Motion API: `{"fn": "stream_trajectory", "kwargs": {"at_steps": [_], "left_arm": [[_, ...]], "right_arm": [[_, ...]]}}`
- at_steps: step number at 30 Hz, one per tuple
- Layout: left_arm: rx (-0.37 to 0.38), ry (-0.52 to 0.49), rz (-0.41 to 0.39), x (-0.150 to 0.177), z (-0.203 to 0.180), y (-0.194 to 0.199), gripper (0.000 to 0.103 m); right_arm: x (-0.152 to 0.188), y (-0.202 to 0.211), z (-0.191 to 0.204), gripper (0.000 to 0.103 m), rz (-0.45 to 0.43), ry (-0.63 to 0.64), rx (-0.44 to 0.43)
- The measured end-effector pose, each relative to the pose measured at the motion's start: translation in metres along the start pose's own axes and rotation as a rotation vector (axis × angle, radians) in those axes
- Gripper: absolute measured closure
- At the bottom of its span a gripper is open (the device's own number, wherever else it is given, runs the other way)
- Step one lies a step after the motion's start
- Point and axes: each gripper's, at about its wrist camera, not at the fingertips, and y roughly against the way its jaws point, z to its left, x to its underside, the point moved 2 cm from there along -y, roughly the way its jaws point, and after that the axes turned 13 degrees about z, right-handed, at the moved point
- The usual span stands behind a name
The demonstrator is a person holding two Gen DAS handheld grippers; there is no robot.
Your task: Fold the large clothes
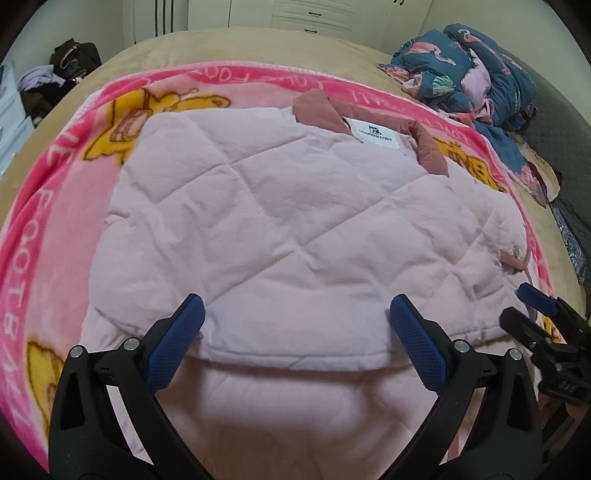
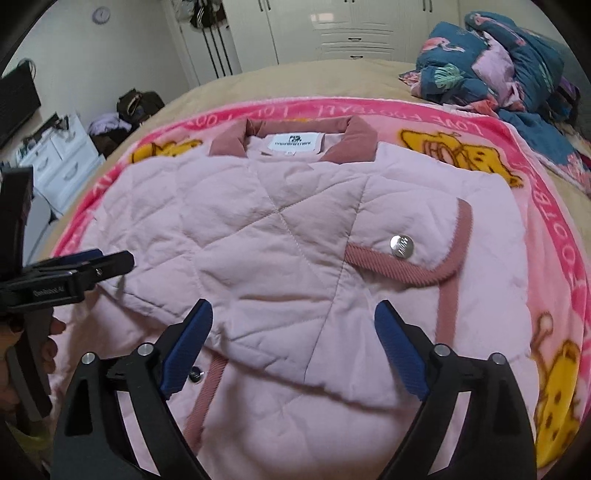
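A pale pink quilted jacket (image 1: 266,221) with a dusty-rose collar (image 1: 321,110) lies partly folded on a pink cartoon blanket (image 1: 55,206); it also shows in the right wrist view (image 2: 280,236), with a rose-trimmed pocket flap and a silver snap (image 2: 402,245). My left gripper (image 1: 297,317) is open and empty, just above the jacket's near folded edge. My right gripper (image 2: 293,321) is open and empty over the near hem. Each gripper shows in the other's view: the right one at the right edge (image 1: 532,306), the left one at the left edge (image 2: 92,262).
The blanket lies on a tan bed (image 2: 295,81). A crumpled blue flamingo-print quilt (image 2: 498,66) lies at the far right. White wardrobes (image 2: 332,29) stand behind, a white drawer unit (image 2: 62,155) and bags (image 2: 136,103) to the left.
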Motion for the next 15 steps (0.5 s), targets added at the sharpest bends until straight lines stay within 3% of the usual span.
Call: {"fn": "stream_trajectory", "kwargs": {"at_steps": [15], "left_arm": [[-0.003,-0.022,-0.043,0.029,-0.009,0.047,0.008]], "right_arm": [[0.02,0.053,0.003,0.006,-0.053,-0.05,-0.003]]}}
